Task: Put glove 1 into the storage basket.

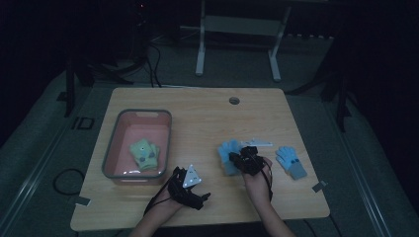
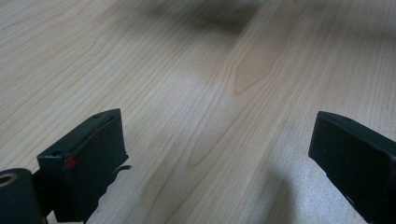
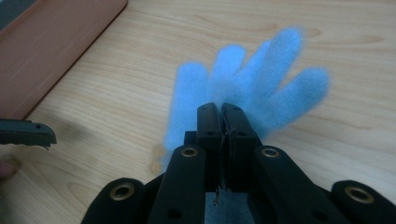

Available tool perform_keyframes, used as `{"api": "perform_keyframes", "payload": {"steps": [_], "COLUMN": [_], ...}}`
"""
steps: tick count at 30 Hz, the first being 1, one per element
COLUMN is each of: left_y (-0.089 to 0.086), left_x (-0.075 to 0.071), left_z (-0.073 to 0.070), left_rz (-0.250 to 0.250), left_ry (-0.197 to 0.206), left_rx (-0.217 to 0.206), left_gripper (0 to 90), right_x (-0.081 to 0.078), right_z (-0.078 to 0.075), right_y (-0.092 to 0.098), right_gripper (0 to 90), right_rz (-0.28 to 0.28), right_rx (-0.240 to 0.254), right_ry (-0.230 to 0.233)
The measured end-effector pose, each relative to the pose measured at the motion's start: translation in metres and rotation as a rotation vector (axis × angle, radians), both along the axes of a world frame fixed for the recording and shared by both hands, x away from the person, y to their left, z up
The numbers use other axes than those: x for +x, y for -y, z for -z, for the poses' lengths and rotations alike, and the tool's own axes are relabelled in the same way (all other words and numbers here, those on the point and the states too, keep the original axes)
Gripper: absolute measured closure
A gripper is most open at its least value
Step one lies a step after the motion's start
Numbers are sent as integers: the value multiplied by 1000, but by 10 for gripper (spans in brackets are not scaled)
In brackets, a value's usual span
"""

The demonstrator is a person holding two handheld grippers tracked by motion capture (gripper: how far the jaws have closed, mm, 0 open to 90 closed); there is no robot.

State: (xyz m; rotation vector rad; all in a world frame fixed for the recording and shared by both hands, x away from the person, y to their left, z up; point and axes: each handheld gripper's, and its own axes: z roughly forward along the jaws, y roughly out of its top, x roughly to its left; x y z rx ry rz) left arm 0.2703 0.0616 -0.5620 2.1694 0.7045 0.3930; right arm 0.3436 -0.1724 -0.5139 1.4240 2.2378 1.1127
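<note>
The right tongs are pinched shut on the cuff of a blue glove, which lies on the worktop right of the pink bin. The glove appears soft, light and limp, likely to droop; the cuff seems the surest hold. The left tongs stand wide open, empty.

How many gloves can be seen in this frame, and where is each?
3, possibly more. One blue glove is clamped in the right gripper; a second blue glove lies right of it; a green glove, possibly a stacked pair, sits in the pink bin.
</note>
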Motion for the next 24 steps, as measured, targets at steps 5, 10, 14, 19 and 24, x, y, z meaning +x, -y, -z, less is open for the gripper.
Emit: {"api": "perform_keyframes", "payload": {"steps": [5,10,14,19,24], "left_y": [0,1,1,1,0], "left_x": [0,0,0,0,0], "left_z": [0,1,1,2,2], "left_rz": [0,1,1,2,4], "left_ry": [2,1,2,0,4], "left_rx": [4,5,11,11,13], "left_gripper": [42,42,42,42,42], "right_x": [-1,-1,1,-1,-4], "right_z": [12,24,37,39,29], "right_y": [-1,-3,-4,-4,0], "right_gripper": [865,865,843,687,616], "right_rz": [22,41,54,48,27], "right_rx": [6,-2,-18,-1,34], "right_ry": [-23,-39,-52,-26,-3]}}
